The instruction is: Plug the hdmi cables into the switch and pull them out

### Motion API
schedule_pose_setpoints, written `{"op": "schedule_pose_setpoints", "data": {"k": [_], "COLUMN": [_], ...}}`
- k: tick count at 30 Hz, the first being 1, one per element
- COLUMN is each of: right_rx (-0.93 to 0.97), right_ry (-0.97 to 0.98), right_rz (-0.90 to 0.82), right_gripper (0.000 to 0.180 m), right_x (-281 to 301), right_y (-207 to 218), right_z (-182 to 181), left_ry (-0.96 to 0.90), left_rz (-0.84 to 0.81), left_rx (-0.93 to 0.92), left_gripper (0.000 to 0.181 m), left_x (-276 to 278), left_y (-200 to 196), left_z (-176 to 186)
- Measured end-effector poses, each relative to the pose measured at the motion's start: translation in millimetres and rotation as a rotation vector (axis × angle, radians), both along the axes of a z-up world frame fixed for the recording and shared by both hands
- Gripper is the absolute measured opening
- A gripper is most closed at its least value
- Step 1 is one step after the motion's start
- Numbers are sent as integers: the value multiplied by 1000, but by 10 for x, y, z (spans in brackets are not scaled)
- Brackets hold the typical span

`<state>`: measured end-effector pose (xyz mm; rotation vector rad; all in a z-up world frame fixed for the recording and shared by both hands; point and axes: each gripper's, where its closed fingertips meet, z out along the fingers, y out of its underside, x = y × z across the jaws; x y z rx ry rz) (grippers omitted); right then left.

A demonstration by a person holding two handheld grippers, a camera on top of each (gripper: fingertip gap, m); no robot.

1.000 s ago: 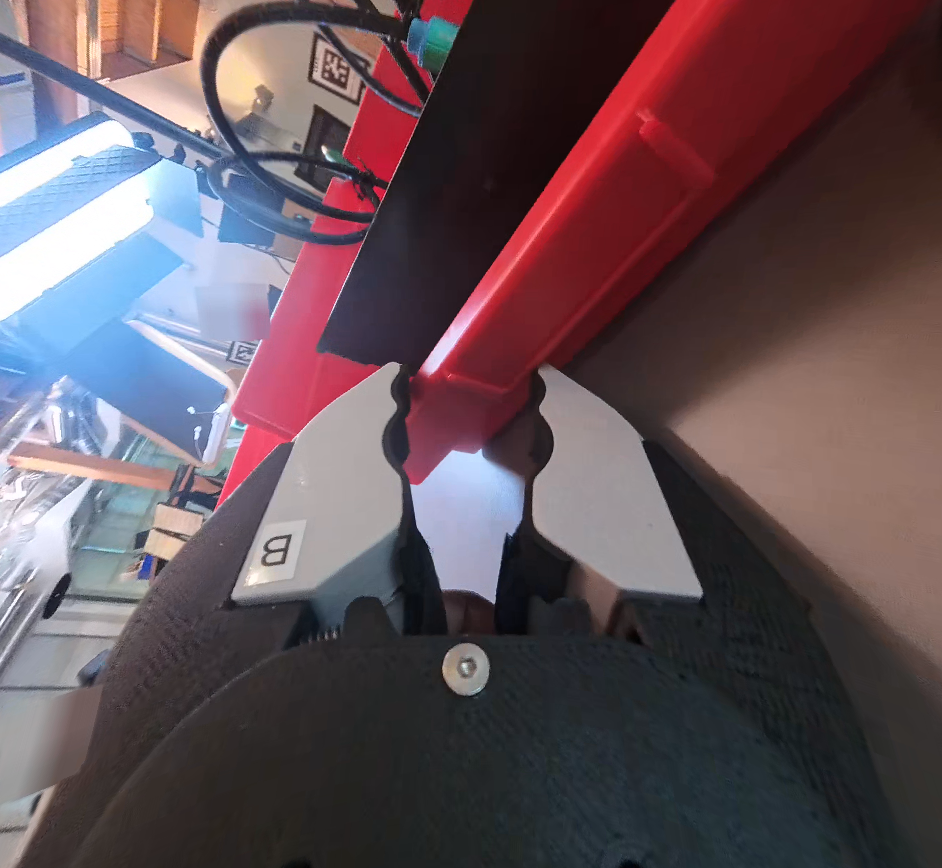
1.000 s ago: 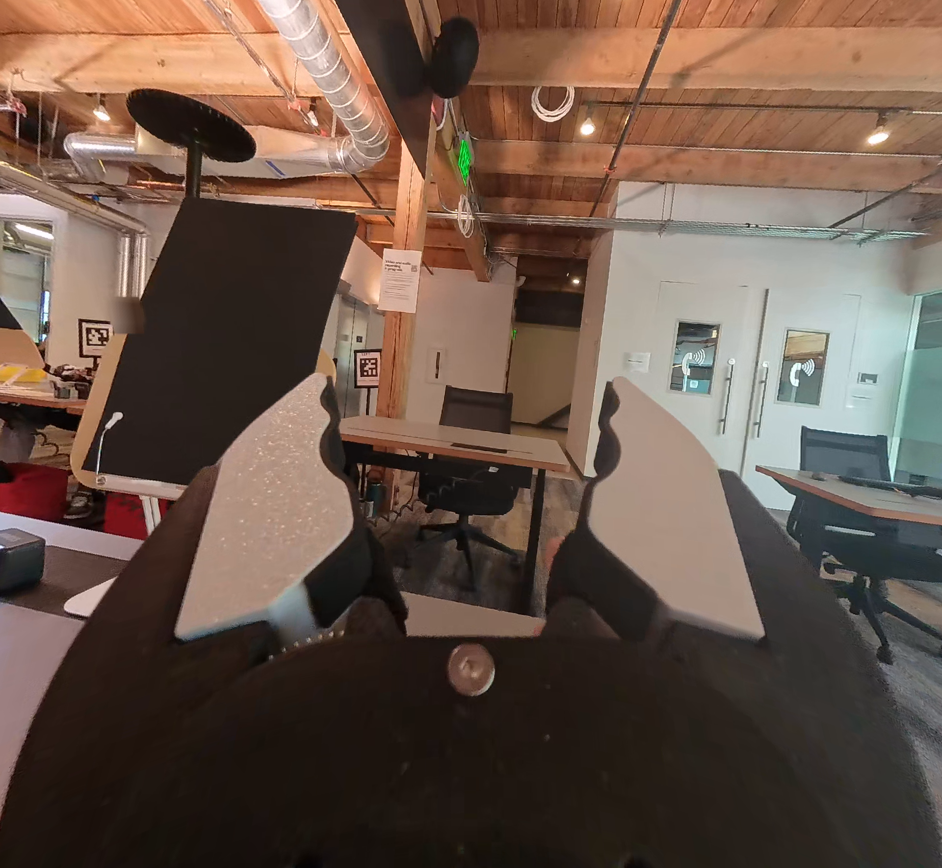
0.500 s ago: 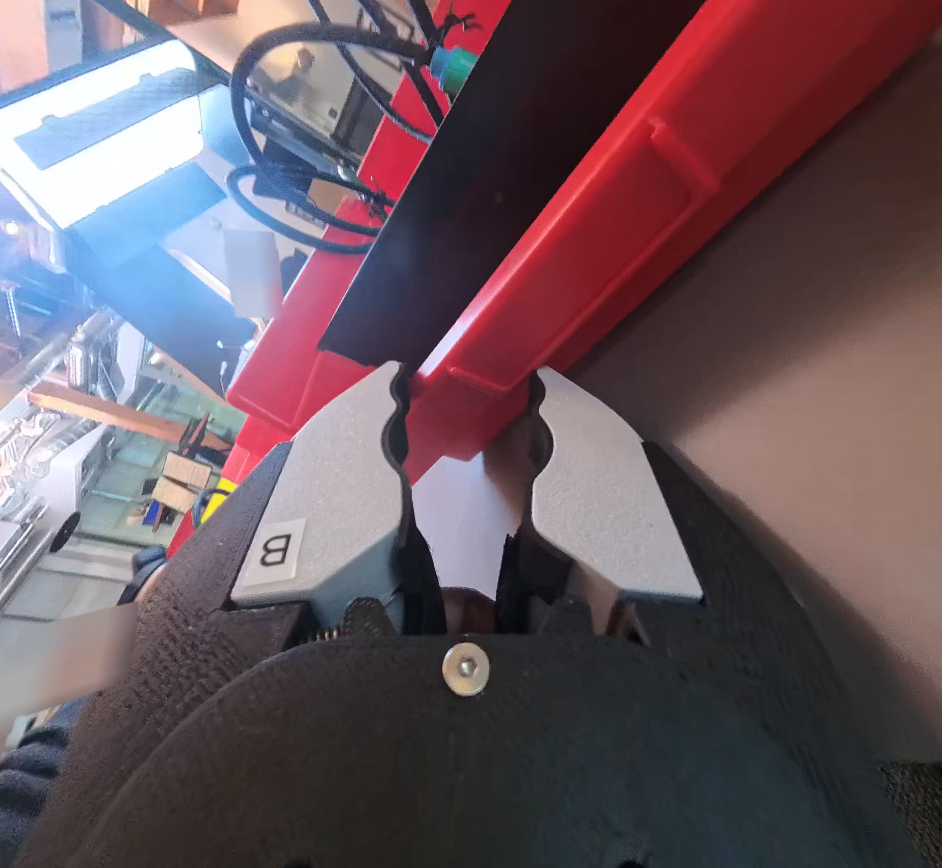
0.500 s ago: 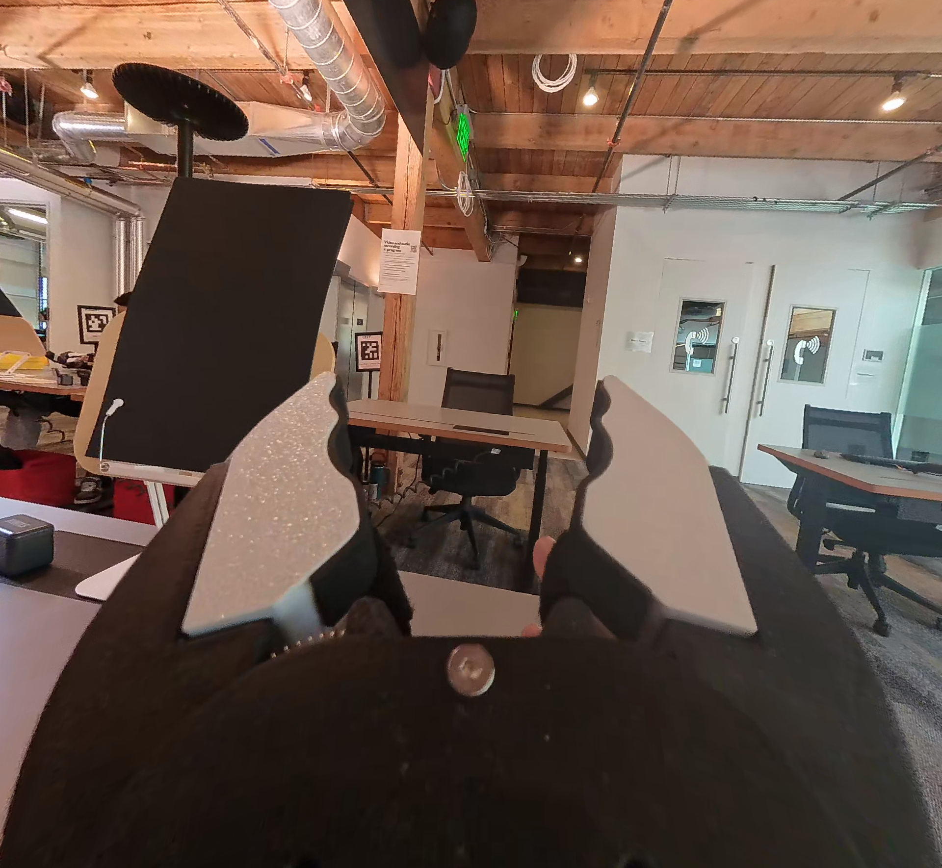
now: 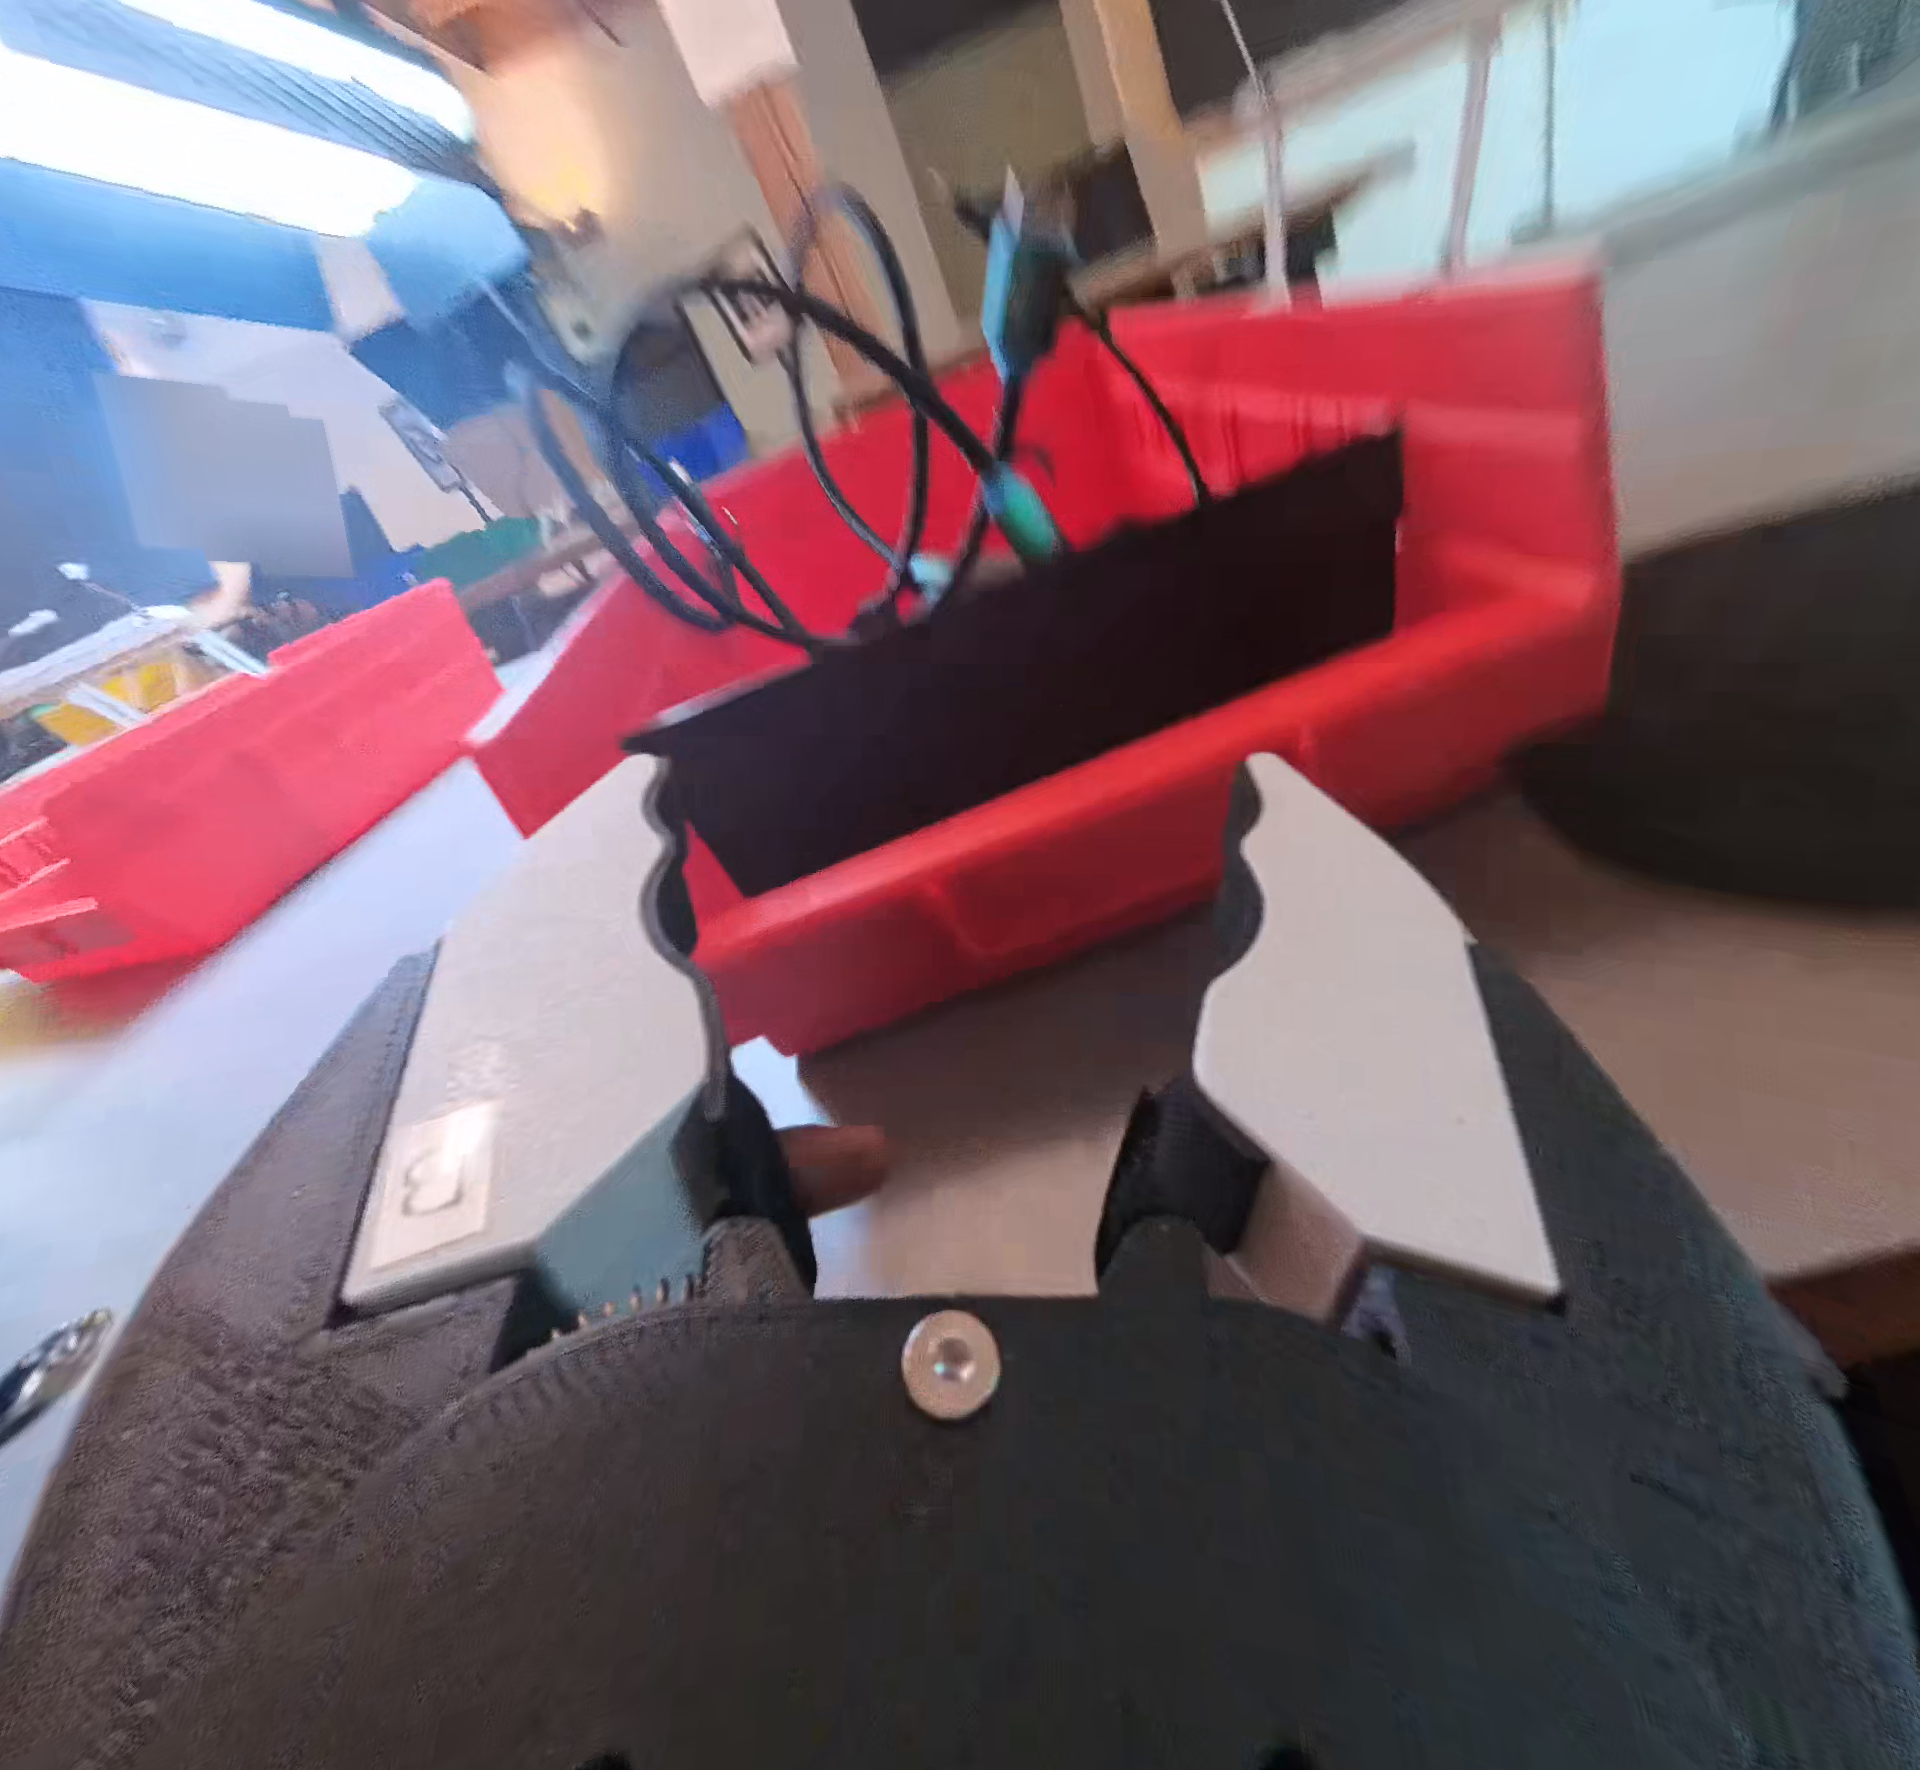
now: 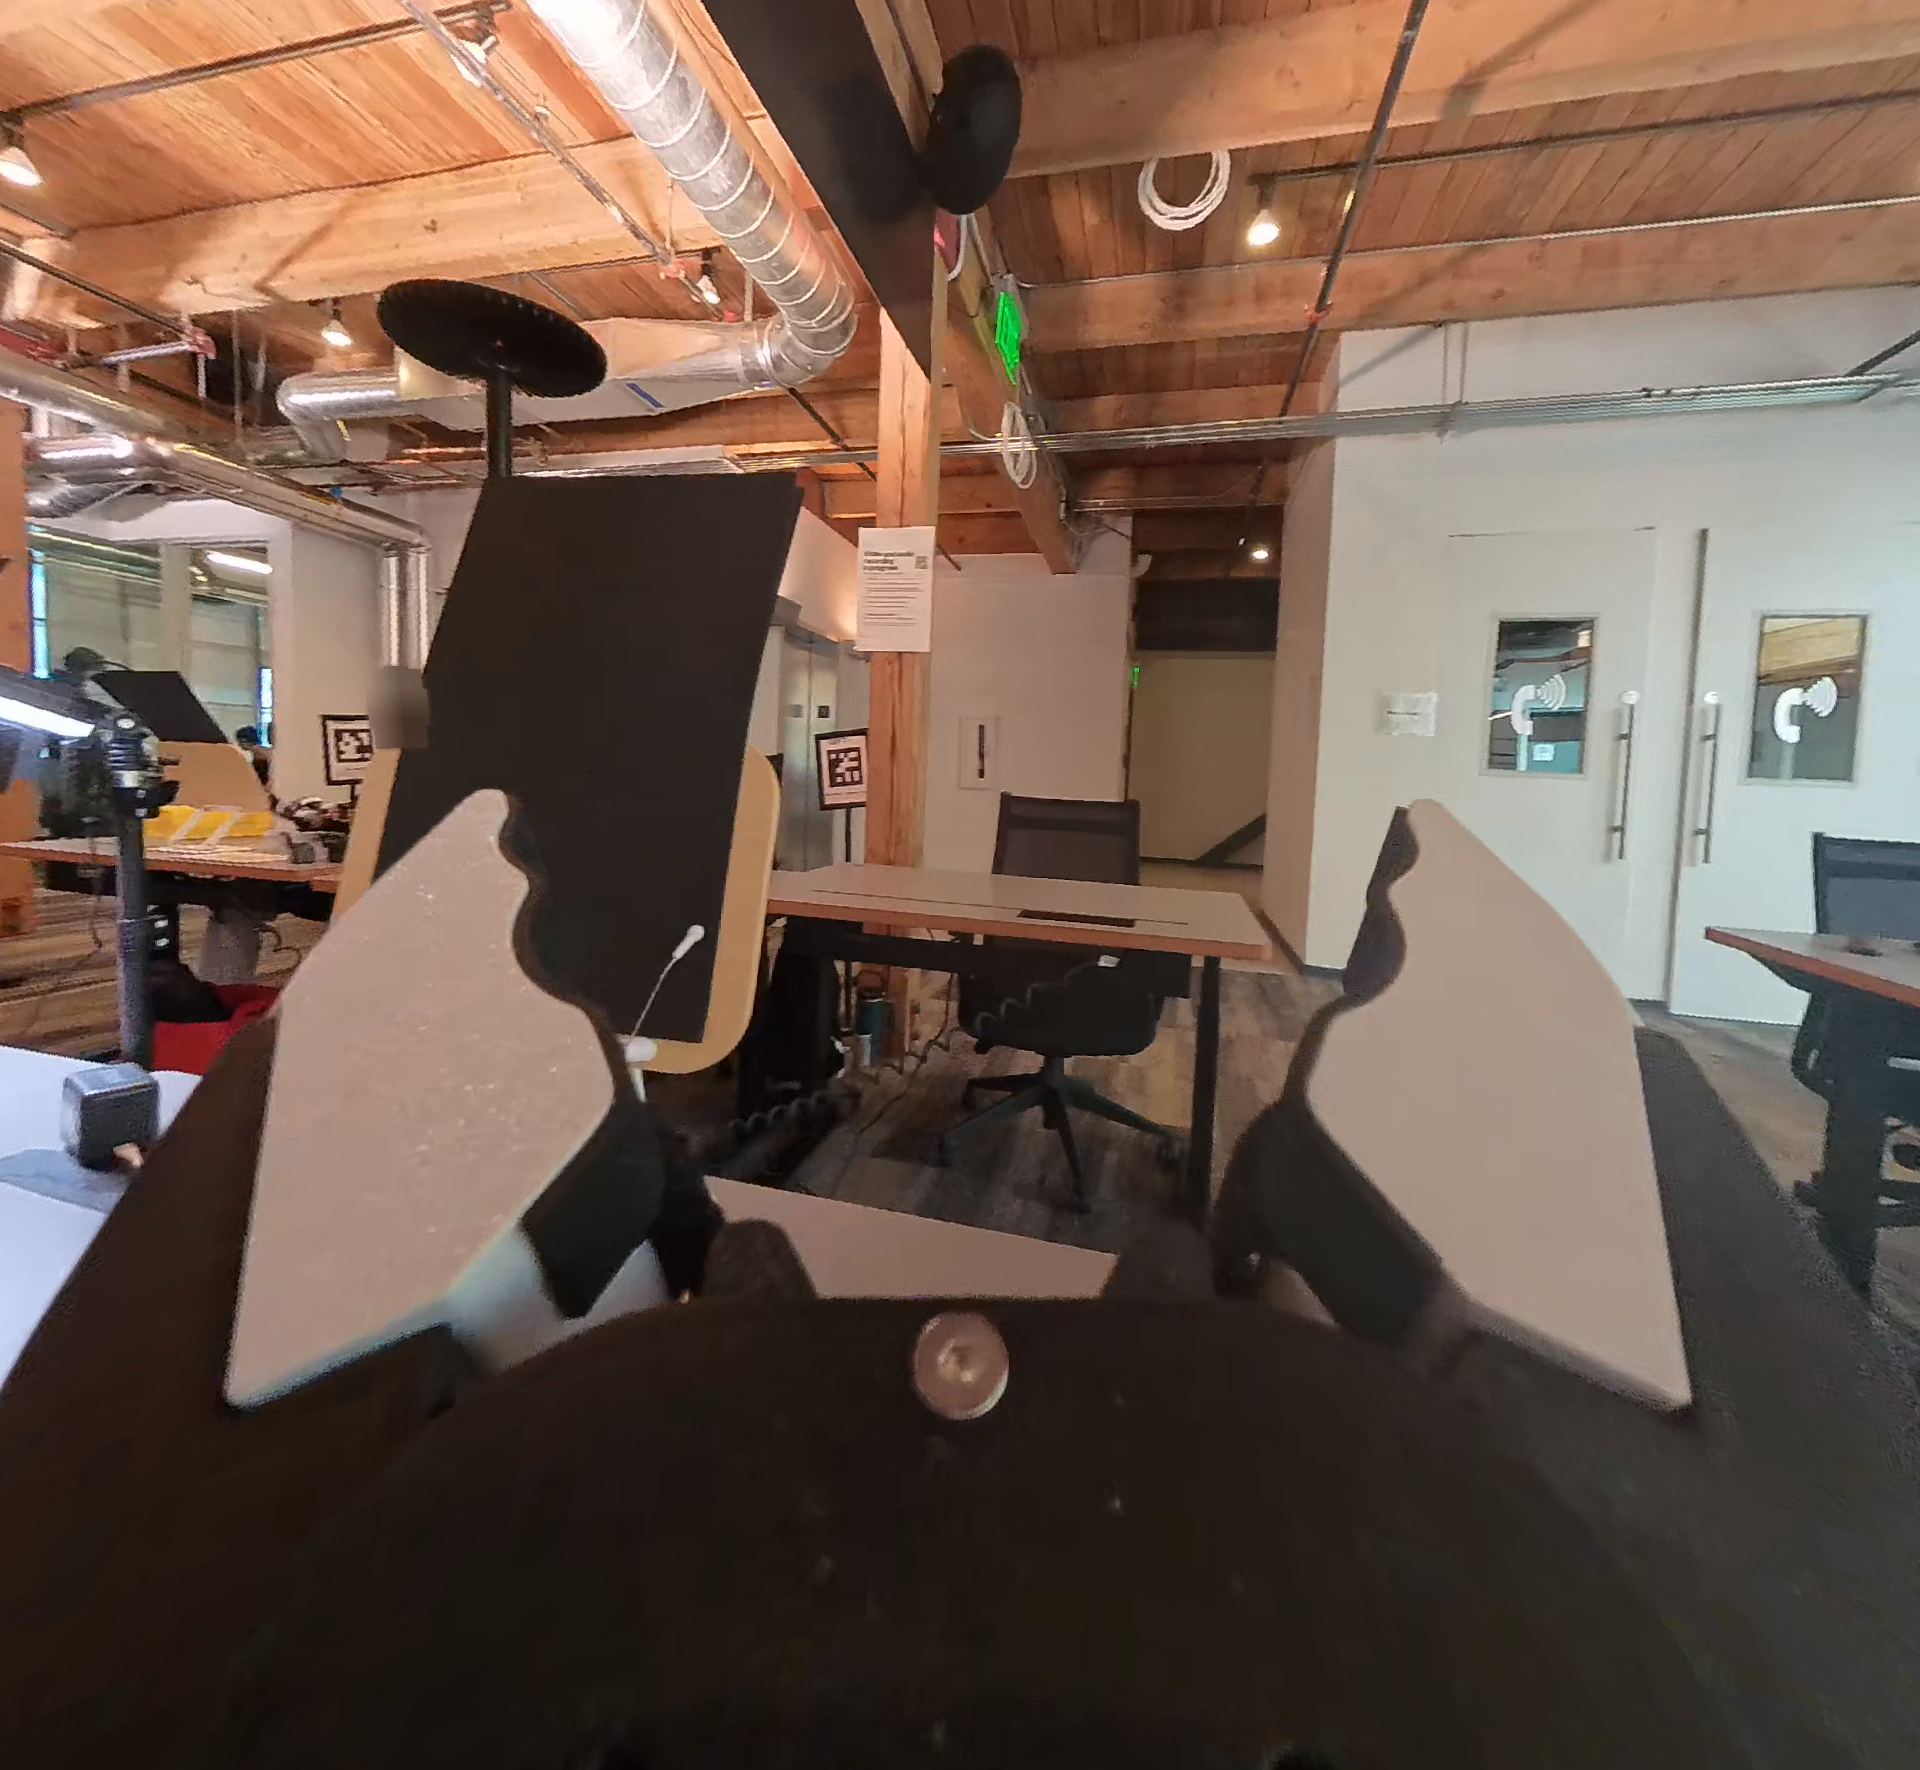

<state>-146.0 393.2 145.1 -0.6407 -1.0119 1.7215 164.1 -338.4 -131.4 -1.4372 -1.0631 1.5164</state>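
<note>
Over grey tabletop, left gripper no longer clamped on the red bin corner: jaws spread wide, empty, drawn back just short of its near wall, likely free for a cable. Beyond, behind a black divider, looped hdmi cables with teal plugs, untouched; no switch made out. Right gripper also wider, empty, facing the office.

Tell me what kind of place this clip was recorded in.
Most likely an open-plan office or lab in a converted loft. The right wrist view shows desks with office chairs, an exposed wood ceiling with a metal duct, and doors that look like call booths.
</note>
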Motion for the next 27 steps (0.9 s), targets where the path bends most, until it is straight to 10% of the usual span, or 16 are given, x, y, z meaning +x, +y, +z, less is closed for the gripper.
{"op": "schedule_pose_setpoints", "data": {"k": [8,14,27], "right_rx": [97,190,295], "right_ry": [-58,-65,-49], "right_rz": [76,94,66], "right_gripper": [146,145,145], "right_x": [-71,-54,-32], "right_y": [-333,-555,-731], "right_z": [-110,-133,-112], "left_ry": [298,-179,-1212], "left_rz": [-116,-141,-133], "left_rx": [269,182,153], "left_gripper": [119,76,50], "left_x": [-88,-711,-1133], "left_y": [430,498,135], "left_z": [1080,884,-379]}}
